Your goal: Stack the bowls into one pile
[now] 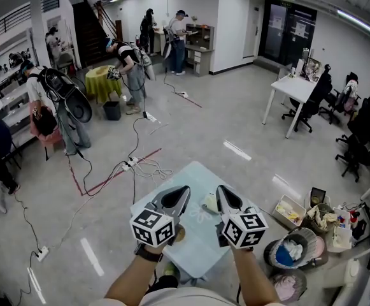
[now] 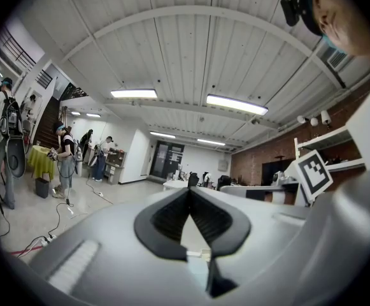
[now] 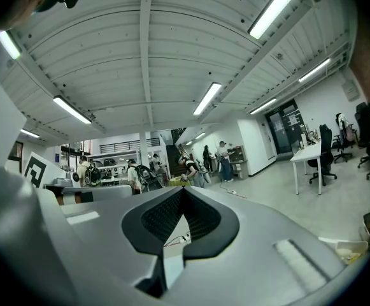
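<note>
In the head view both grippers are held side by side over a small pale blue table (image 1: 194,260). My left gripper (image 1: 184,189) and right gripper (image 1: 221,189) are both shut, tips together, with nothing between them. A small pale object (image 1: 209,203), perhaps a bowl, lies on the table between them. A brownish round thing (image 1: 179,234) peeks from under the left marker cube; I cannot tell what it is. The left gripper view shows that gripper (image 2: 189,190) tilted up towards the ceiling, and so does the right gripper view (image 3: 183,190). No bowl appears in either.
Round baskets (image 1: 293,250) and a cluttered crate (image 1: 290,210) stand right of the table. Cables (image 1: 134,164) trail over the floor ahead. Several people (image 1: 60,107) with backpacks work at the far left. A white desk (image 1: 293,89) and office chairs (image 1: 356,139) stand at the right.
</note>
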A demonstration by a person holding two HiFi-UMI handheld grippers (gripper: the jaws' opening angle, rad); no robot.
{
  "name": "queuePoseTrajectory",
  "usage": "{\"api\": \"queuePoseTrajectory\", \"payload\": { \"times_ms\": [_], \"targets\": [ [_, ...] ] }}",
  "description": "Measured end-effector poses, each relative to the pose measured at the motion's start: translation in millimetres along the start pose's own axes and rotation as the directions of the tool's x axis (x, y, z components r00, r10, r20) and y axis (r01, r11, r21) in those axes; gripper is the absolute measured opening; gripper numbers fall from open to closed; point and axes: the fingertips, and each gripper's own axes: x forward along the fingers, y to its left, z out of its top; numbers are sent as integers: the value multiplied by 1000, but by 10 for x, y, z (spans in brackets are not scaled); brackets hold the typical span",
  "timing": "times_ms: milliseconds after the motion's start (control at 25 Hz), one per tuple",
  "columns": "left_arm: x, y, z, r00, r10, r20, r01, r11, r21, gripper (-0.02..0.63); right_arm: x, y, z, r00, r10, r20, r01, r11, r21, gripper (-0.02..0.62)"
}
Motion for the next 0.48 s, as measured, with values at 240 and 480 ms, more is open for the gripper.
{"api": "queuePoseTrajectory", "payload": {
  "times_ms": [240, 480],
  "targets": [
    [-69, 26, -14, 1000, 8, 3, -8, 1000, -1, 6, -2, 78, -43, 1000, 6, -5, -6, 1000, 0, 9],
    [-120, 39, -24, 1000, 14, 5, -14, 1000, -2, 6, -10, 123, -71, 1000, 9, -6, -9, 1000, 1, 9]
  ]
}}
